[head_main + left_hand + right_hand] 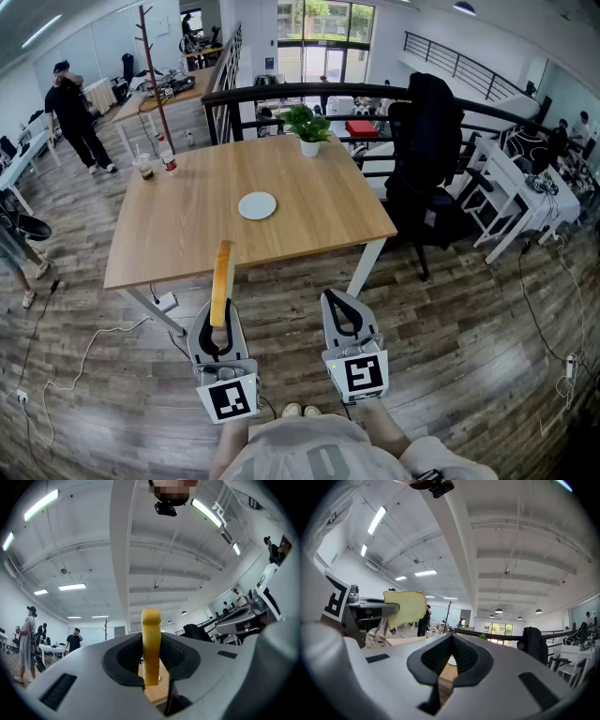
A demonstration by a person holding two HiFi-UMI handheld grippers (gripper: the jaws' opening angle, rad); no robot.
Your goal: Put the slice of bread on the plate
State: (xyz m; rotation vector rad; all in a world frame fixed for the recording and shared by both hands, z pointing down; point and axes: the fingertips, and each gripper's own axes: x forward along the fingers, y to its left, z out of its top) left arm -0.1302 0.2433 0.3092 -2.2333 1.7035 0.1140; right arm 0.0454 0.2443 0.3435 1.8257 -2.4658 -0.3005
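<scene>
A slice of yellow-crusted bread [222,281] stands on edge in my left gripper [218,326], short of the near edge of the wooden table [187,234]. In the left gripper view the bread [151,644] rises between the jaws, which are shut on it [151,670]. The right gripper view shows the slice [405,607] side-on at the left. A round white plate [257,205] lies near the table's middle, well beyond both grippers. My right gripper [334,302] is beside the left one, shut with nothing in it [451,641].
A potted plant [308,128] stands at the table's far edge, and two drinks [143,167] at its far left corner. A black chair draped with a jacket [427,159] is at the right. A person [75,112] stands far left. Cables and a power strip [167,301] lie on the floor.
</scene>
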